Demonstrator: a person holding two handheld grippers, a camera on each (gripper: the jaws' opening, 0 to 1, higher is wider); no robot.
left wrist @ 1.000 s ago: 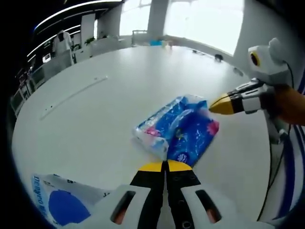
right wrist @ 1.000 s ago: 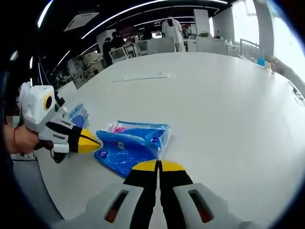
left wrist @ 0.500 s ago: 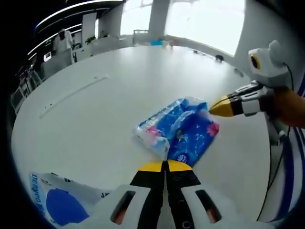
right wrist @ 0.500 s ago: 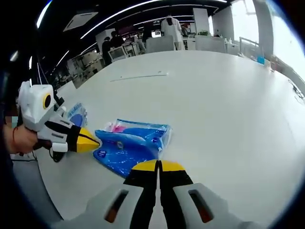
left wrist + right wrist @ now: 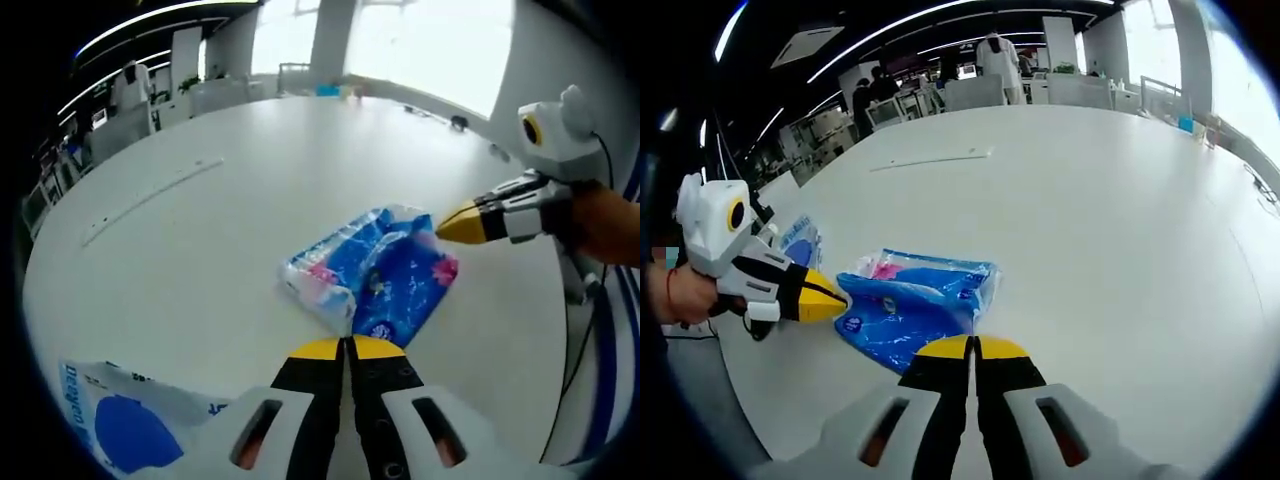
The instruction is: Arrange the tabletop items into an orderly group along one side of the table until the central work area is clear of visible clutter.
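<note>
We are holding our two grippers on either side of the blue tissue pack (image 5: 375,275), which is lying flat near the edge of the big white table (image 5: 200,230). Our left gripper (image 5: 345,347) is sitting just by one end with its yellow tips pressed together, holding nothing. Our right gripper (image 5: 973,347) is closed too and empty, with its tip at the other side of the pack. We think we are getting ready to nudge the pack toward the side. A white and blue bag (image 5: 120,420) is already waiting by that edge.
</note>
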